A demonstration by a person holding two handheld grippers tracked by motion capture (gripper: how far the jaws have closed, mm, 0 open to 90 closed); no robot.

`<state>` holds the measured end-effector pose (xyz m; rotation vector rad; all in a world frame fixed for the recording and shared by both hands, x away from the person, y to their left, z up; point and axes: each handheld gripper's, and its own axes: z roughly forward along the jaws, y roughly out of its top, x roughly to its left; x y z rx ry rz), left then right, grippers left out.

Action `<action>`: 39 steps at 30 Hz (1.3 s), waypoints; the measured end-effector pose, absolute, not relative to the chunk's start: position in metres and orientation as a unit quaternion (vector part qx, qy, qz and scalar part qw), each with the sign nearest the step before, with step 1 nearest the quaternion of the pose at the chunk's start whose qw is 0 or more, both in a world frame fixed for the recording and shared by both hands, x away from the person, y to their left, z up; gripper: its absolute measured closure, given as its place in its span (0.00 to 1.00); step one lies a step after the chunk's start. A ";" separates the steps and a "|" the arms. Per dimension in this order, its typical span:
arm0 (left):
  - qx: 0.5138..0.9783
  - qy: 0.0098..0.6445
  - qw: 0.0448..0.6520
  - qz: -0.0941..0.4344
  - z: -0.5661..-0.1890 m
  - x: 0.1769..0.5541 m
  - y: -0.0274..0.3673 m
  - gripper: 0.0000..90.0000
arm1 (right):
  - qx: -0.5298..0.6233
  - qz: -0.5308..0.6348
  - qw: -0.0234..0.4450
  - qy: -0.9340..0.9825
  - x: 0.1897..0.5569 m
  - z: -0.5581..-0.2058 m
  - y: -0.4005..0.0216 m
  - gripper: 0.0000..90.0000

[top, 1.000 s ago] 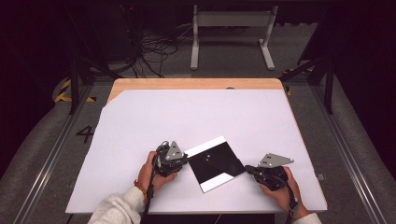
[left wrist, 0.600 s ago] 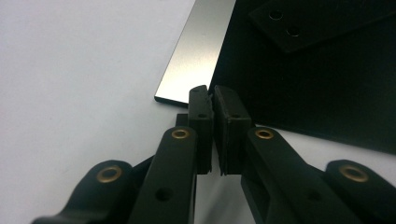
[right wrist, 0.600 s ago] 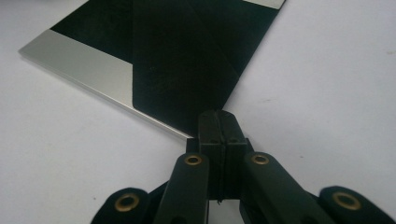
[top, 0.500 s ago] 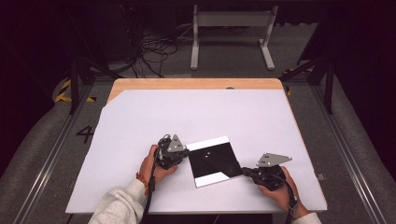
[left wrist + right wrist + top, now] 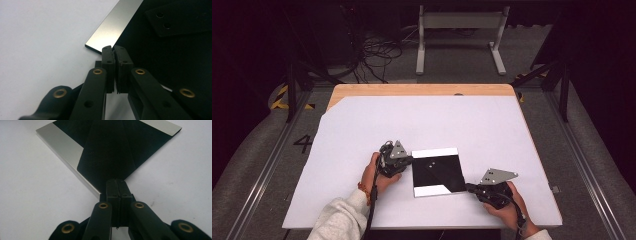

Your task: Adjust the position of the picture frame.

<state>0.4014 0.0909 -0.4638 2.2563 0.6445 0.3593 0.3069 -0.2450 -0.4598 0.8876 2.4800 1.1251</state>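
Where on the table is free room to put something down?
The white sheet is bare behind the black plate, up to the wooden edge, and along its left and right sides. The near edge is crowded: left gripper, right gripper.

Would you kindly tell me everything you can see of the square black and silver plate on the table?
The plate is a thin, flat square lying on the white tabletop, near the front edge. It looks like shiny metal mostly covered by a black sheet, with silver strips bare along its far edge and near left corner. Two small holes show near its middle. The left gripper, jaws shut, meets its left edge; the right gripper, also shut, meets its near right corner. Whether either pinches the sheet is unclear.
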 end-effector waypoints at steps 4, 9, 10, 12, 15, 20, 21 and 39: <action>0.877 0.249 0.389 0.132 -0.452 0.389 0.097 0.98 | 0.307 0.389 0.139 0.857 0.306 -0.460 -0.245 1.00; 0.877 0.230 0.404 0.119 -0.442 0.357 0.112 0.98 | 0.304 0.385 0.137 0.860 0.302 -0.459 -0.245 1.00; 0.878 0.230 0.405 0.115 -0.443 0.352 0.114 0.97 | 0.301 0.383 0.136 0.863 0.300 -0.458 -0.245 1.00; 0.880 0.225 0.406 0.101 -0.445 0.340 0.120 0.96 | 0.296 0.380 0.140 0.865 0.299 -0.458 -0.245 1.00; 0.884 0.214 0.408 0.084 -0.448 0.322 0.124 0.95 | 0.295 0.374 0.141 0.868 0.298 -0.457 -0.244 1.00; 0.895 0.185 0.401 0.063 -0.452 0.303 0.111 0.93 | 0.299 0.378 0.139 0.865 0.297 -0.458 -0.245 1.00; 0.897 0.180 0.399 0.061 -0.453 0.301 0.106 0.92 | 0.298 0.378 0.135 0.866 0.297 -0.458 -0.244 0.98; 0.901 0.198 0.378 0.083 -0.465 0.307 0.091 0.76 | 0.311 0.373 0.141 0.863 0.298 -0.457 -0.240 0.76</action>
